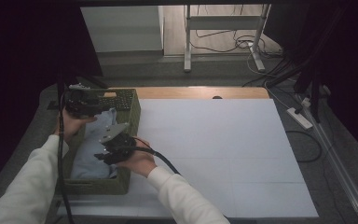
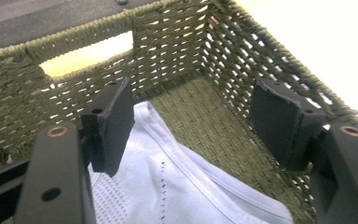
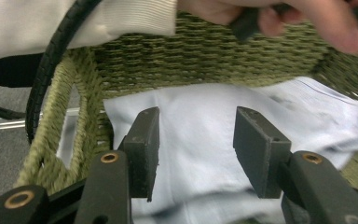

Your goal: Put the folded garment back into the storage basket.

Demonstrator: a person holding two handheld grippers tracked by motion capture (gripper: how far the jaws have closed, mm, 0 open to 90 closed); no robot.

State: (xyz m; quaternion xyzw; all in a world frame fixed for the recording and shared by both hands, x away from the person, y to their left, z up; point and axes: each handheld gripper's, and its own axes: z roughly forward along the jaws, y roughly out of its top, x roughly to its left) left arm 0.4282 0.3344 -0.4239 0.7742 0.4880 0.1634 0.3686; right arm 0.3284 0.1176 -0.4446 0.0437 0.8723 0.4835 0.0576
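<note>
A green woven basket (image 1: 133,113) stands at the left of the table, with a light blue garment (image 1: 89,156) lying inside it. My left gripper (image 1: 101,106) hangs over the basket's far end. In the left gripper view, this gripper (image 2: 193,98) is open above the garment's edge (image 2: 177,186) and the basket's bare floor, and no pad touches the cloth. My right gripper (image 1: 100,157) is over the middle of the basket. It stands open (image 3: 198,116) just above the garment (image 3: 196,154), with nothing pinched. The basket wall (image 3: 214,56) rises behind it.
A white sheet (image 1: 223,154) covers the table to the right of the basket. A wooden strip (image 1: 200,92) shows along the far edge. A power strip (image 1: 299,117) and cables lie on the floor at the right. A hand (image 3: 307,18) holds the left gripper above the basket.
</note>
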